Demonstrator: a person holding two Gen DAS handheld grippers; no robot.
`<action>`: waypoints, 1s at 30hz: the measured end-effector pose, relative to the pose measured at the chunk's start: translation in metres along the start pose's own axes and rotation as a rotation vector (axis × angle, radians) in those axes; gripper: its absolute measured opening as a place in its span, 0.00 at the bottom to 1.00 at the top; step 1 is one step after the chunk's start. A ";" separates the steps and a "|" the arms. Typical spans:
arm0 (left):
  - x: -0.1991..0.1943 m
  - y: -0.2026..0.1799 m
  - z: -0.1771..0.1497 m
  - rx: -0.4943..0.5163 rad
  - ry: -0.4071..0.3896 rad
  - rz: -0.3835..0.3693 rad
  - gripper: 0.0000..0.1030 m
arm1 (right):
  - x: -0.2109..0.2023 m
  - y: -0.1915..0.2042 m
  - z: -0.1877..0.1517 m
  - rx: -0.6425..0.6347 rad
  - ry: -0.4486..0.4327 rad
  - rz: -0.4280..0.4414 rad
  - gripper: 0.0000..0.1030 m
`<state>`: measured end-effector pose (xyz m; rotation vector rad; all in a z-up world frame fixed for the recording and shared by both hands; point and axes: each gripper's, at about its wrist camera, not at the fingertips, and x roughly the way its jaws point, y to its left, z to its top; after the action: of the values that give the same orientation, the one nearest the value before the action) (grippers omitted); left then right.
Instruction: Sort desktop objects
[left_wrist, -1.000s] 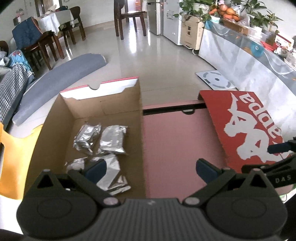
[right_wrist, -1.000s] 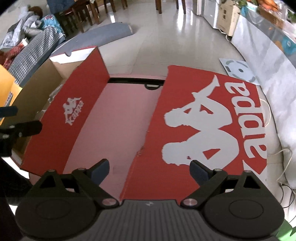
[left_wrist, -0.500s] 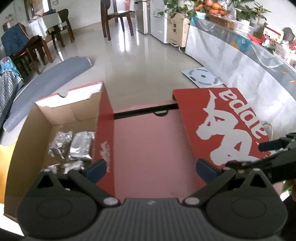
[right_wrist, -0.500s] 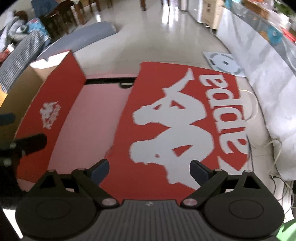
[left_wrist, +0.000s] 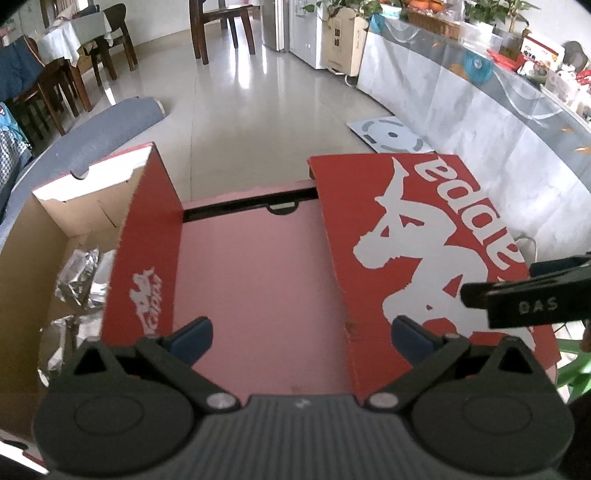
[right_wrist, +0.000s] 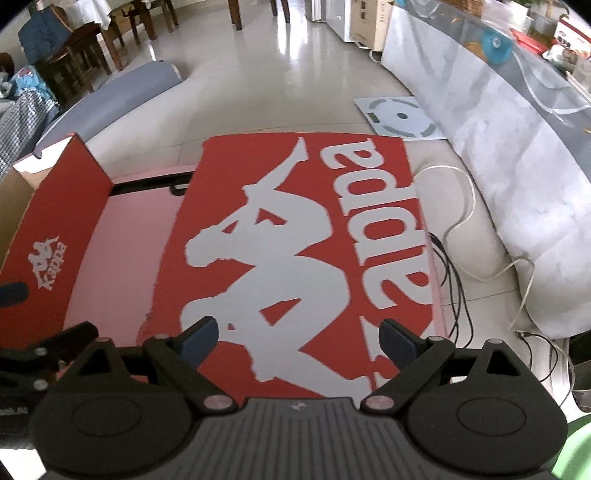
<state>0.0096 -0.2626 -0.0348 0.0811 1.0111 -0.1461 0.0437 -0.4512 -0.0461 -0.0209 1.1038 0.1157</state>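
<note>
An open cardboard shoe box (left_wrist: 33, 258) at the left holds several silver foil packets (left_wrist: 79, 284). Its red side wall (left_wrist: 142, 251) with a white logo borders a pink surface (left_wrist: 258, 280). A red lid (left_wrist: 417, 243) with a large white figure lies at the right, and it fills the middle of the right wrist view (right_wrist: 295, 258). My left gripper (left_wrist: 301, 334) is open over the pink surface with nothing between its fingers. My right gripper (right_wrist: 299, 338) is open above the near edge of the lid, and shows as a black bar (left_wrist: 524, 295) in the left wrist view.
Tiled floor (left_wrist: 251, 110) stretches beyond the boxes. A white scale (right_wrist: 400, 118) lies on it. A long draped counter (right_wrist: 498, 122) runs along the right, with cables (right_wrist: 458, 236) at its foot. A grey rolled mat (left_wrist: 96, 136) and wooden chairs (left_wrist: 221, 26) stand at the left and back.
Both grippers have swung to the right: the brown box with the packets slid to the left edge of the left view, and the red lid now fills the right view. Both stayed open.
</note>
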 end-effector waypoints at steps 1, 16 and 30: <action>0.003 -0.003 0.000 -0.001 0.005 0.001 1.00 | 0.000 -0.002 0.000 0.004 -0.001 -0.003 0.91; 0.044 -0.043 0.000 0.026 0.042 -0.037 1.00 | 0.008 -0.039 0.003 0.068 0.007 -0.058 0.91; 0.068 -0.055 0.004 0.031 0.064 -0.084 1.00 | 0.024 -0.064 0.014 0.153 0.030 -0.083 0.91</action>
<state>0.0395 -0.3236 -0.0905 0.0717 1.0768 -0.2372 0.0731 -0.5115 -0.0636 0.0692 1.1379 -0.0436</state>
